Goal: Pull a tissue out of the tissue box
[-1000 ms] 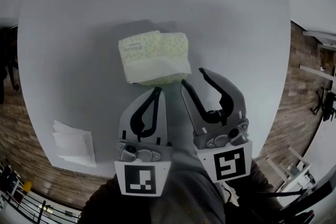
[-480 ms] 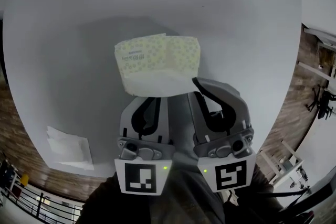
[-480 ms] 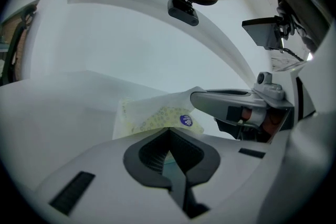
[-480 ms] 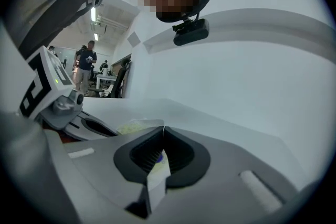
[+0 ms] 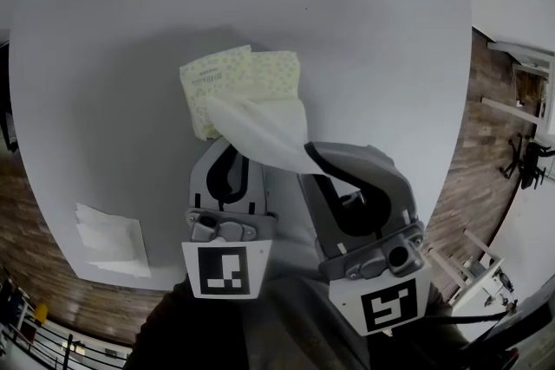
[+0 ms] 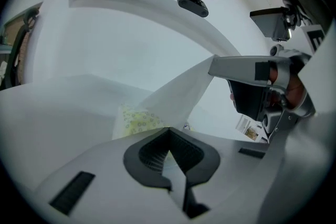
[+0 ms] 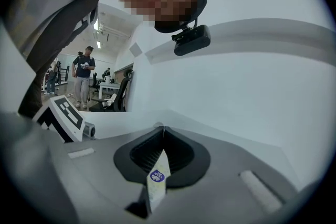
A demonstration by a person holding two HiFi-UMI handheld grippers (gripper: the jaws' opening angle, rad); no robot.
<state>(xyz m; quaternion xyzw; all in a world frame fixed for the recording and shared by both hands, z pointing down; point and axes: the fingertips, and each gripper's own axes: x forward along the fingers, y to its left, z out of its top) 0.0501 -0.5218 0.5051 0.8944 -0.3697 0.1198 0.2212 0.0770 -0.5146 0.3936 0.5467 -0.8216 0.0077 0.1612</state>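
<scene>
A soft yellow-green patterned tissue pack [image 5: 247, 78] lies on the round white table [image 5: 373, 30]. One white tissue [image 5: 264, 130] stretches from its top slot up to my right gripper [image 5: 310, 150], which is shut on the tissue's end and held above the table. The left gripper view shows the same tissue [image 6: 178, 97] running up from the pack [image 6: 137, 119] to the right gripper [image 6: 212, 66]. My left gripper [image 5: 232, 150] is shut at the pack's near edge, its tips partly hidden under the tissue. Its jaws [image 6: 168, 129] meet, as do the right gripper's [image 7: 164, 128].
A small stack of loose white tissues [image 5: 111, 238] lies near the table's front left edge. Wooden floor [image 5: 486, 152] shows beyond the rim. In the right gripper view a person [image 7: 84, 78] stands far off among desks and chairs.
The right gripper went from open beside the pack to shut on the tissue, then rose and drew the tissue out in a long sheet. The left gripper stayed at the pack.
</scene>
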